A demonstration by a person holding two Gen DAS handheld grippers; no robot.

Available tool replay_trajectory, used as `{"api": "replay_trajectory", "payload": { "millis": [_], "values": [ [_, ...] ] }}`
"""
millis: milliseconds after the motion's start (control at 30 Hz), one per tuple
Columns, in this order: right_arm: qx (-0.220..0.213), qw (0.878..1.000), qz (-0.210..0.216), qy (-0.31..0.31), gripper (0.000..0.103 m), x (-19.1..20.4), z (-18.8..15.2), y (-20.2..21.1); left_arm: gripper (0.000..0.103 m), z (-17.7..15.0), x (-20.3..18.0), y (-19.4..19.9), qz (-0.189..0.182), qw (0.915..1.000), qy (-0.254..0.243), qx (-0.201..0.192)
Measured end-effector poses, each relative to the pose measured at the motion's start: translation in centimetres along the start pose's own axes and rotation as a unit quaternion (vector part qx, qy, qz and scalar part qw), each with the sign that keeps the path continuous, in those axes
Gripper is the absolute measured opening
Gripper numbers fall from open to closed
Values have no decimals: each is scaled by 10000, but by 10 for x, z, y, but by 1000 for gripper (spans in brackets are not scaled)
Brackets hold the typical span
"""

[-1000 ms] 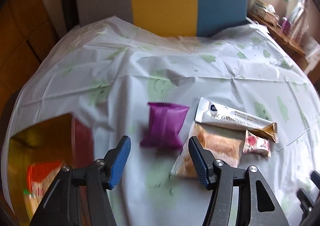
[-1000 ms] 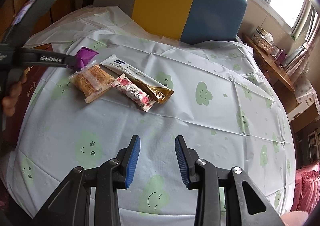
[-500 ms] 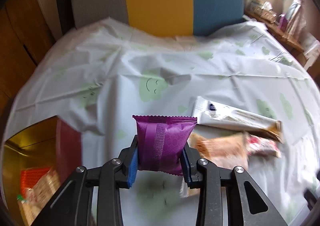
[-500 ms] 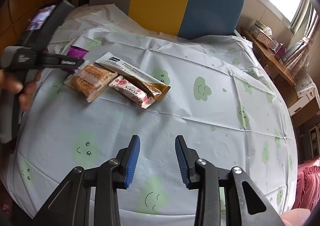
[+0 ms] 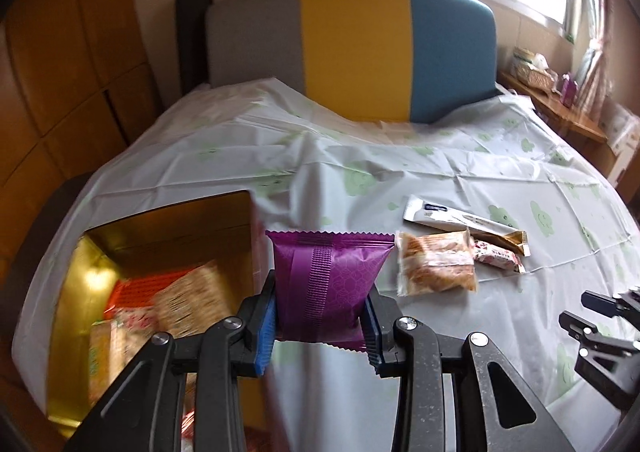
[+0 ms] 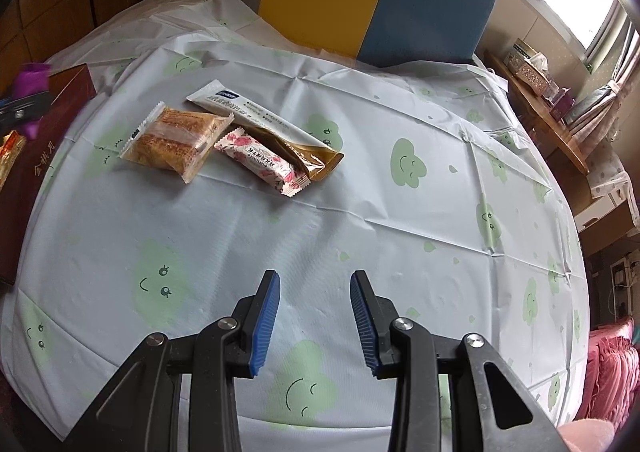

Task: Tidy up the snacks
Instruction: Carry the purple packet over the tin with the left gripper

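Left gripper (image 5: 320, 326): pinching purple pack (image 5: 330, 284) | right gripper (image 6: 315, 326): spread, idle | risk: slick pack slips short of left box (image 5: 160, 236)

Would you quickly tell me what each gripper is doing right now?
Left gripper: closed on the purple snack packet, lifted off the table.
Right gripper: open and empty, above the tablecloth.
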State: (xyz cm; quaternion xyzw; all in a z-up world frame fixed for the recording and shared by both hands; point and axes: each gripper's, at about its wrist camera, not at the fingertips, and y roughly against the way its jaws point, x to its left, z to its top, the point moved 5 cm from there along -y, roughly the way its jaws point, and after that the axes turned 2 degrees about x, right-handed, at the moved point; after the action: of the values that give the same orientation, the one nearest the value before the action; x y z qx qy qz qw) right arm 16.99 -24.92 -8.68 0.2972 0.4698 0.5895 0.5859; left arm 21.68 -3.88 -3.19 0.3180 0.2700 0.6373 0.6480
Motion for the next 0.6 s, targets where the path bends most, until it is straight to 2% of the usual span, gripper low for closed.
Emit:
{"api": "replay_trajectory", "payload": {
  "millis": [233,467,600],
  "values": [
    [-43,9996,122,247,37,13,-2,-1,37,-17,49,38,151,9989,400,-169],
    [-69,9976,266,634,37,32,-4,-5,37,-46,109,52,552,9949,847,-40],
    [-43,9951,486,862,37,48,-7,-6,37,-68,139,55,782,9912,1067,76]
  ]
}}
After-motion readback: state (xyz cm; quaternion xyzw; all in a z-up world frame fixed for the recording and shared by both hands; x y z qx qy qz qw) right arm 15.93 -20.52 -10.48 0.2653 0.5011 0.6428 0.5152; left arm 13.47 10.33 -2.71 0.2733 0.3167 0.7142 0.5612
